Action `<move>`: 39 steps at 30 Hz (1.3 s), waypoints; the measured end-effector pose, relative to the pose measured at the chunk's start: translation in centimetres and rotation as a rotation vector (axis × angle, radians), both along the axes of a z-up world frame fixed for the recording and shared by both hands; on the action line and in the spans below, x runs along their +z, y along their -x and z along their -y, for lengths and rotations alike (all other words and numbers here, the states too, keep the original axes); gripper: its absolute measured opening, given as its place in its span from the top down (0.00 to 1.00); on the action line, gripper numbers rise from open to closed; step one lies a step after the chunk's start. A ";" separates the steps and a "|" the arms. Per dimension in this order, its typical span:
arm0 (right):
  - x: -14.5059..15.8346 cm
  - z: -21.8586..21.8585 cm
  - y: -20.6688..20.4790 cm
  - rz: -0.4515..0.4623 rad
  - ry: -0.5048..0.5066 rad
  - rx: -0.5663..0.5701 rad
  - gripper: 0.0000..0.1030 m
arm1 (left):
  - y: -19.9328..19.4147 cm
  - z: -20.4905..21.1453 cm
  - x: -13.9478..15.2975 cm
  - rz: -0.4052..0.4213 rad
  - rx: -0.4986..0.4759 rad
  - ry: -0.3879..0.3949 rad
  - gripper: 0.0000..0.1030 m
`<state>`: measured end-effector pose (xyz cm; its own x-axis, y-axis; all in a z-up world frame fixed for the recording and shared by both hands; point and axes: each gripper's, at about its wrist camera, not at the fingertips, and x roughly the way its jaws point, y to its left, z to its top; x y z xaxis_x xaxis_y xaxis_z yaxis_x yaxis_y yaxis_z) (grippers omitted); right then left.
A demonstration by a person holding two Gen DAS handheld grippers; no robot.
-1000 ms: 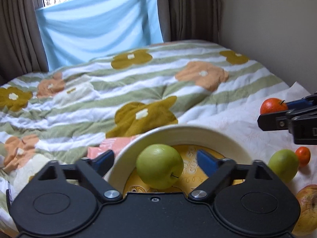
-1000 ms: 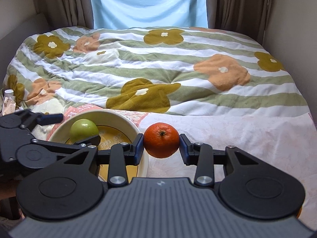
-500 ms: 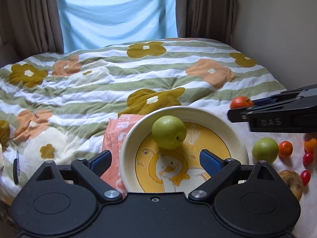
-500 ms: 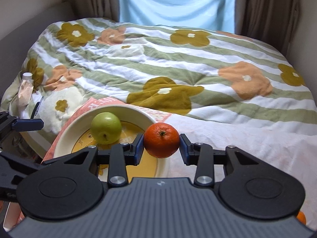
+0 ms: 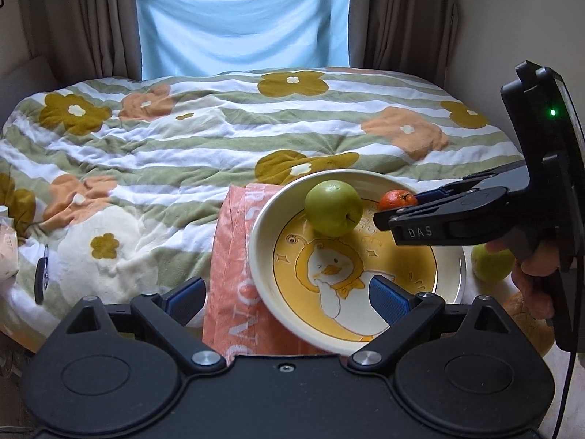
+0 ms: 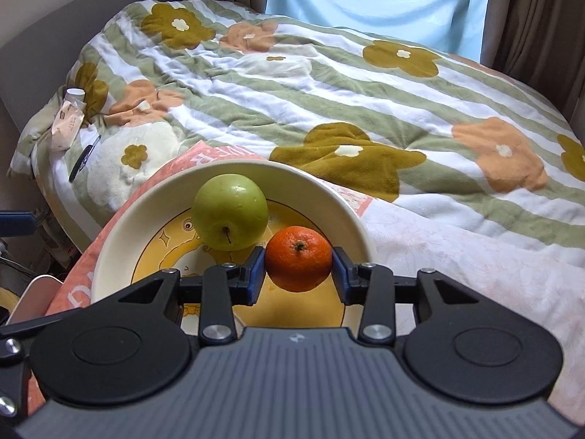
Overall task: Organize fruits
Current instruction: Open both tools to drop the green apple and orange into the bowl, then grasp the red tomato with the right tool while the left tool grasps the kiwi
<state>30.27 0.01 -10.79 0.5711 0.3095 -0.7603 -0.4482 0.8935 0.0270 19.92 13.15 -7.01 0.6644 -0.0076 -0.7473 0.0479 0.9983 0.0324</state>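
Observation:
A cream bowl (image 5: 263, 256) with a yellow duck picture sits on the bed; it also shows in the right wrist view (image 6: 120, 226). A green apple (image 5: 333, 207) lies in it, seen too in the right wrist view (image 6: 230, 216). My right gripper (image 6: 298, 269) is shut on an orange tangerine (image 6: 298, 258) and holds it over the bowl beside the apple; the tangerine also shows in the left wrist view (image 5: 396, 199). My left gripper (image 5: 287, 301) is open and empty, drawn back at the bowl's near rim.
An orange-pink cloth (image 5: 234, 256) lies under the bowl on the flowered quilt (image 5: 182, 146). A second green apple (image 5: 490, 263) and a brownish fruit (image 5: 526, 318) lie right of the bowl. A small packet (image 6: 67, 124) lies at the bed's left edge.
My left gripper drew back from the green apple, leaving it in the bowl. My right gripper carried the tangerine leftward until it hangs over the bowl.

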 end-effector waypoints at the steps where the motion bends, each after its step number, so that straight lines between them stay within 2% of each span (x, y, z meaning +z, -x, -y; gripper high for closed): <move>1: 0.1 -0.1 0.1 0.015 0.002 0.001 0.33 | 0.1 -0.1 0.0 -0.001 0.001 0.003 0.05; 2: 0.4 -0.1 0.3 0.034 0.004 -0.002 0.14 | 0.2 -0.1 -0.1 -0.003 0.000 0.006 0.05; 3: 0.7 0.0 0.6 0.058 0.005 -0.009 0.04 | 0.2 -0.2 -0.1 -0.004 0.002 0.008 0.05; 4: 1.1 0.1 1.0 0.087 0.003 -0.015 0.00 | 0.3 -0.3 -0.1 -0.006 0.006 0.011 0.05; 6: 1.9 0.4 1.7 0.124 -0.002 -0.020 0.00 | 0.6 -0.3 0.0 -0.009 0.009 0.025 0.05; 19: 5.1 1.8 5.3 0.123 0.026 -0.083 0.00 | 2.4 0.2 2.2 0.033 -0.016 0.042 0.04; 28: 7.6 3.8 9.0 0.136 0.008 -0.140 0.00 | 4.4 0.9 3.9 0.075 -0.053 0.047 0.05; 33: 8.8 5.3 11.3 0.147 -0.012 -0.176 0.00 | 6.0 1.9 5.0 0.123 -0.090 0.010 0.05; 39: 10.3 7.3 14.3 0.162 -0.030 -0.188 0.00 | 8.4 3.0 6.3 0.161 -0.099 0.001 0.05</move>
<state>16.01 -7.33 -0.50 0.7346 0.2079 -0.6458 -0.2753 0.9613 -0.0037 11.48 10.11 -0.73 0.7714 -0.0798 -0.6313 0.1406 0.9890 0.0467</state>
